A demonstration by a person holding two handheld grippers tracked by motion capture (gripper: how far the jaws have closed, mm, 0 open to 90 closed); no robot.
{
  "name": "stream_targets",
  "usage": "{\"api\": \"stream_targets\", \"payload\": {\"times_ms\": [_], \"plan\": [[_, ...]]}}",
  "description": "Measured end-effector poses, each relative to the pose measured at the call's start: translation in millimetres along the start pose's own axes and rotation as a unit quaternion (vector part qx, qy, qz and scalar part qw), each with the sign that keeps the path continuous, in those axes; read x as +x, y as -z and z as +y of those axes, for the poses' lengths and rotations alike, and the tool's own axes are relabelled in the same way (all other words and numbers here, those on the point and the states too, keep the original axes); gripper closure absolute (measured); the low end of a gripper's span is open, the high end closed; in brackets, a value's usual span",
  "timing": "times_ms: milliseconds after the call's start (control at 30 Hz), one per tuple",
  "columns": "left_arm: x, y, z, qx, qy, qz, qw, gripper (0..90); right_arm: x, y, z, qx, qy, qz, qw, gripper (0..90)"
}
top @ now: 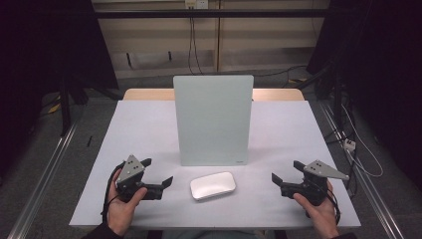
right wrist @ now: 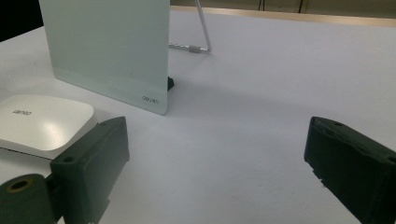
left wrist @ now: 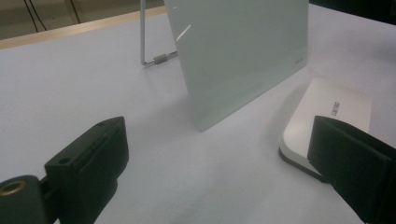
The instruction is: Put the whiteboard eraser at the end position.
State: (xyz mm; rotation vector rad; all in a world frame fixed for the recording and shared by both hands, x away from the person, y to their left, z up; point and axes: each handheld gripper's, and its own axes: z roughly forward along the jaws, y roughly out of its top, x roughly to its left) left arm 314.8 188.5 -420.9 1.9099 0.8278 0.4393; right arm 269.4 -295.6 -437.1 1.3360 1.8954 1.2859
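A pale green glass board [top: 213, 119] stands tilted back on a metal wire stand [left wrist: 152, 59] in the middle of the white table [top: 139, 129]. In front of it lies a flat white rounded block [top: 213, 185], seen also as the white block [left wrist: 327, 112] and the white block [right wrist: 42, 121]. My left gripper [top: 158, 173] rests on the table left of the block, held by a hand, open with nothing between its jaws. My right gripper [top: 285, 171] rests to the block's right, also open and empty. The left gripper [left wrist: 224, 168] and right gripper [right wrist: 219, 163] both point toward the board.
A wooden strip [top: 149, 94] borders the table's far edge. Metal rails [top: 45, 174] run along the floor on both sides, with cables [top: 348, 144] at the right. Dark curtains flank the scene.
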Motion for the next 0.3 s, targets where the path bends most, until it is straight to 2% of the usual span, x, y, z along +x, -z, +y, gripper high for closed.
{"api": "stream_targets", "payload": {"times_ms": [100,233,300], "plan": [[-0.2,-1.6,-1.6,0.0,0.005,-0.002,1.0,5.3,-0.6,0.0,-0.2,-0.001,-0.002,-0.001,1.0,6.6],[-2.9,-4.3,-2.3,0.007,-0.005,-0.009,0.9999,5.3,-0.7,-0.2,-0.2,0.001,0.0,-0.002,1.0,6.6],[-2.6,-3.8,-1.6,0.003,-0.004,-0.009,1.0,5.3,-1.0,-0.7,-0.2,0.002,0.0,-0.001,1.0,6.6]]}}
